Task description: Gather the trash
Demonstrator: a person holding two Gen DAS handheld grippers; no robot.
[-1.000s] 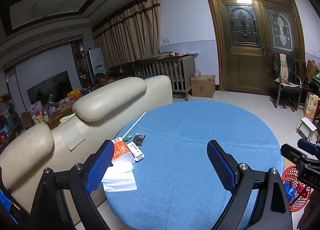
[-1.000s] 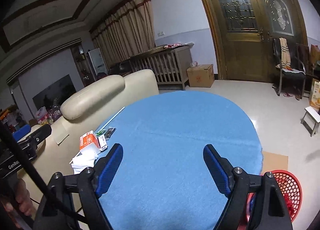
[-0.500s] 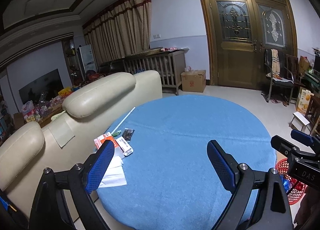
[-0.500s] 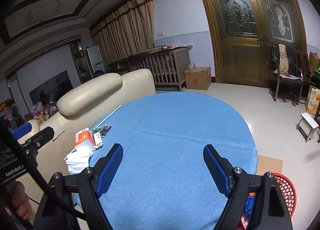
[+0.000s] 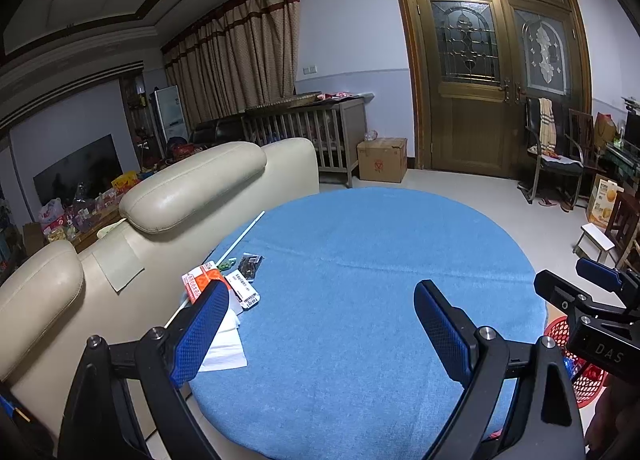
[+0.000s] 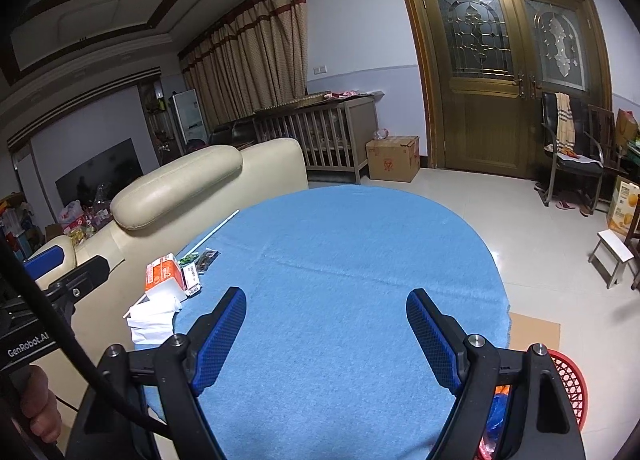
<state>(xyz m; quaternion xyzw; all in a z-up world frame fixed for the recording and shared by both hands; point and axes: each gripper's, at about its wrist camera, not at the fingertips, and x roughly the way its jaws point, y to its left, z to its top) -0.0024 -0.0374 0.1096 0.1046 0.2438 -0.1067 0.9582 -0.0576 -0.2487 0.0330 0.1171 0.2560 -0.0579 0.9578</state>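
A round table with a blue cloth holds litter at its left edge: an orange-and-white carton, white paper, a white label strip, a dark wrapper and a long white straw. My left gripper is open and empty above the near table; its left finger hides part of the carton. My right gripper is open and empty over the table. A red mesh basket with trash stands on the floor at the right.
A cream leather sofa backs against the table's left side. A cardboard box, a wooden crib and wooden doors stand behind. A chair and a small white stool are at the right. Flat cardboard lies by the basket.
Both grippers have drawn back and risen a little from the table, so the litter and the table look smaller and farther. Both stay open and empty.
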